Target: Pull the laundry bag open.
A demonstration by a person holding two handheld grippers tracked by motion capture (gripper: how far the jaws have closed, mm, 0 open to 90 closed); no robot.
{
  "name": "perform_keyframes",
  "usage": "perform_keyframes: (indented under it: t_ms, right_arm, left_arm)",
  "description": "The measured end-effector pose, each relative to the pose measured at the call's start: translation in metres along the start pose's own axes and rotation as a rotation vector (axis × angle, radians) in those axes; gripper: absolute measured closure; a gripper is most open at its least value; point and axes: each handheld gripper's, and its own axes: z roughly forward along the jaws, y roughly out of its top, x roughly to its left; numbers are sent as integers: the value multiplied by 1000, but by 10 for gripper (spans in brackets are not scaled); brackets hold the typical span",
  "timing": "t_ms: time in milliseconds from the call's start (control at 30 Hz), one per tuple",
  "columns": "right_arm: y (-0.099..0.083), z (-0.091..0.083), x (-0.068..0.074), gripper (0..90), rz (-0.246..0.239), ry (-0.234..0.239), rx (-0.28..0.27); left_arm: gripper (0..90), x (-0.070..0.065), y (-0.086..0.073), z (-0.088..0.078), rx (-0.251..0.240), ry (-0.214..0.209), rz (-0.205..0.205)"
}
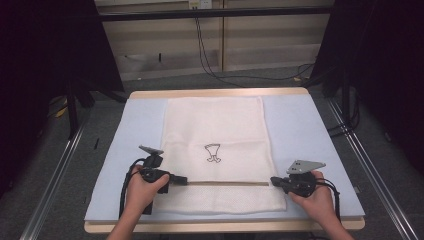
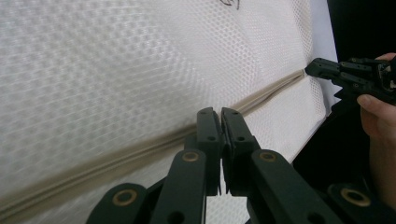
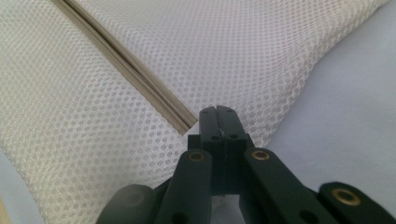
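A white mesh bag (image 1: 215,130) lies flat on a light blue mat (image 1: 305,130), with a small black drawing (image 1: 213,152) at its middle. A beige zipper (image 1: 225,183) runs across the bag near its front edge. My left gripper (image 1: 184,181) is shut on the zipper (image 2: 116,158) at its left part; whatever is between the pads is hidden. At the zipper's right end (image 3: 187,122), my right gripper (image 1: 273,181) is shut on the mesh beside it. The left gripper view shows the right gripper (image 2: 314,69) at the far end of the zipper line.
The mat covers a wooden table (image 1: 215,93) whose front edge is just below the hands. Metal rails (image 1: 365,155) run along both sides, and black cables (image 1: 210,65) trail on the floor behind. Bare mat (image 3: 345,116) lies left and right of the bag.
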Motion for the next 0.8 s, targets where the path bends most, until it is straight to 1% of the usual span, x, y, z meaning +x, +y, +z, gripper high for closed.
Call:
perform_keyframes:
  t_ms: [33, 67, 100, 133, 167, 200, 233, 300, 333, 367, 400, 433, 467, 500, 533, 633, 667, 767, 800]
  right_arm:
    - [0, 0, 0, 900, 0, -1, 0]
    - [0, 0, 0, 900, 0, 0, 1]
    - [0, 0, 0, 900, 0, 0, 1]
    - [0, 0, 0, 900, 1, 0, 1]
    - [0, 0, 0, 900, 1, -1, 1]
    - [0, 0, 0, 900, 1, -2, 1]
    - [0, 0, 0, 900, 1, -3, 0]
    - [0, 0, 1, 900, 1, -4, 0]
    - [0, 0, 0, 900, 1, -3, 0]
    - [0, 0, 0, 900, 2, -2, -1]
    - [0, 0, 0, 900, 2, -2, -1]
    - [0, 0, 0, 900, 1, -2, -1]
    - [0, 0, 0, 900, 1, -2, -1]
    - [0, 0, 0, 900, 1, -3, -1]
    - [0, 0, 1, 900, 2, -4, -1]
    - [0, 0, 1, 900, 0, -6, -1]
    - [0, 0, 1, 900, 1, -4, -3]
    - [0, 0, 1, 900, 0, -6, 0]
    - [0, 0, 1, 900, 0, -7, 0]
  left_arm:
    - [873, 0, -1, -2, -5, 1, -10]
    - [873, 2, -1, -4, 0, 3, -5]
    - [874, 2, -1, -6, -9, 7, -8]
    - [873, 5, -1, -8, -12, 9, 3]
    - [873, 6, -1, -11, -14, 3, -11]
    - [873, 9, -1, -13, -20, 10, -6]
    - [874, 10, -2, -16, -26, 19, -19]
    - [873, 13, -3, -19, -34, 21, -24]
    - [873, 18, -5, -26, -50, 29, -20]
    - [873, 19, -6, -29, -53, 32, -29]
    - [873, 22, -7, -32, -63, 30, -33]
    - [873, 22, -7, -32, -63, 30, -33]
    - [873, 26, -9, -37, -70, 24, -44]
    - [873, 26, -9, -37, -70, 24, -44]
    - [873, 29, -10, -42, -77, 22, -48]
    - [873, 30, -11, -44, -86, 26, -48]
    - [873, 30, -12, -46, -90, 47, -46]
    - [873, 31, -12, -48, -92, 36, -50]
    - [873, 33, -13, -49, -98, 20, -61]
